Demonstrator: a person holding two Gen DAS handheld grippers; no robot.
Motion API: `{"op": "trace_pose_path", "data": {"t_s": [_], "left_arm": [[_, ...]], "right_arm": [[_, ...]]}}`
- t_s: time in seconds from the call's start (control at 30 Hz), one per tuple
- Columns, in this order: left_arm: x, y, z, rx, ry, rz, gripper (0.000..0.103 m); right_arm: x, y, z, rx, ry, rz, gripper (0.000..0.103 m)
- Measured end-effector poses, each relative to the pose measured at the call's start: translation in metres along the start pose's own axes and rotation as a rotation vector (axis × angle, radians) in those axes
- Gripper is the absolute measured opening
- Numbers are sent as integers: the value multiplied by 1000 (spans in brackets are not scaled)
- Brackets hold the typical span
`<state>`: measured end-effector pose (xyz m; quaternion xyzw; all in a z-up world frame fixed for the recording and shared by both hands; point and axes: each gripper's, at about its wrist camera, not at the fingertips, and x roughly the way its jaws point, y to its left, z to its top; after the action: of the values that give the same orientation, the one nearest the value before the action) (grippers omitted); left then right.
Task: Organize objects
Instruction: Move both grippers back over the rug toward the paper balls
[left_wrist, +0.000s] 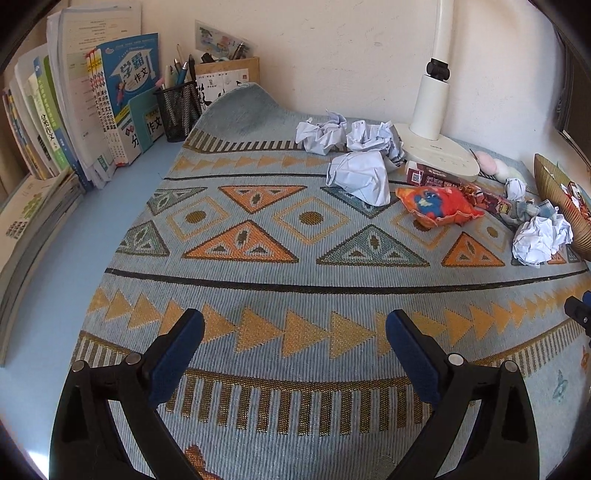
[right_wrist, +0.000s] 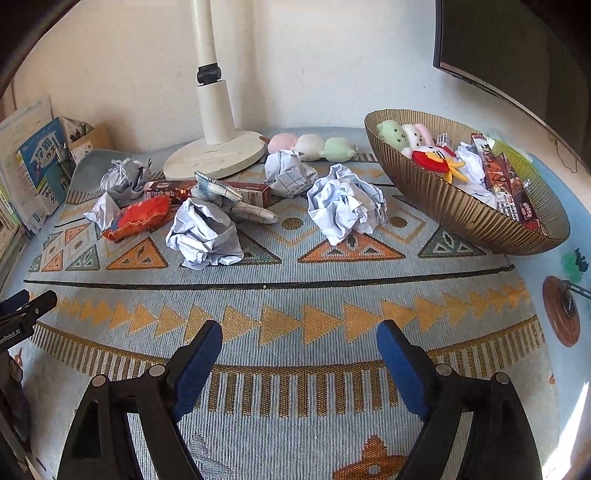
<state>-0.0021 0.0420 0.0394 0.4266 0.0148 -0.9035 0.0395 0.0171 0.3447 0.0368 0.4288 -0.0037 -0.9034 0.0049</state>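
Several crumpled paper balls lie on the patterned mat. An orange plush pouch, a brown snack box and a checked cloth toy lie among them. A gold ribbed bowl at the right holds plush toys, paper and snack boxes. A pink, white and green plush lies behind. My left gripper and right gripper are open and empty, low over the mat's near part.
A white lamp base stands at the back. Books and a mesh pen cup line the left wall. A dark monitor hangs at the right. A brown round coaster lies at the right edge.
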Motion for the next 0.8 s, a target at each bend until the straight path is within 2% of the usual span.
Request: {"op": "trace_pose_path", "data": {"t_s": [0.8], "left_arm": [[7, 4, 0, -28, 32, 2, 99]], "right_arm": [[6, 3, -2, -7, 36, 4, 85]]}}
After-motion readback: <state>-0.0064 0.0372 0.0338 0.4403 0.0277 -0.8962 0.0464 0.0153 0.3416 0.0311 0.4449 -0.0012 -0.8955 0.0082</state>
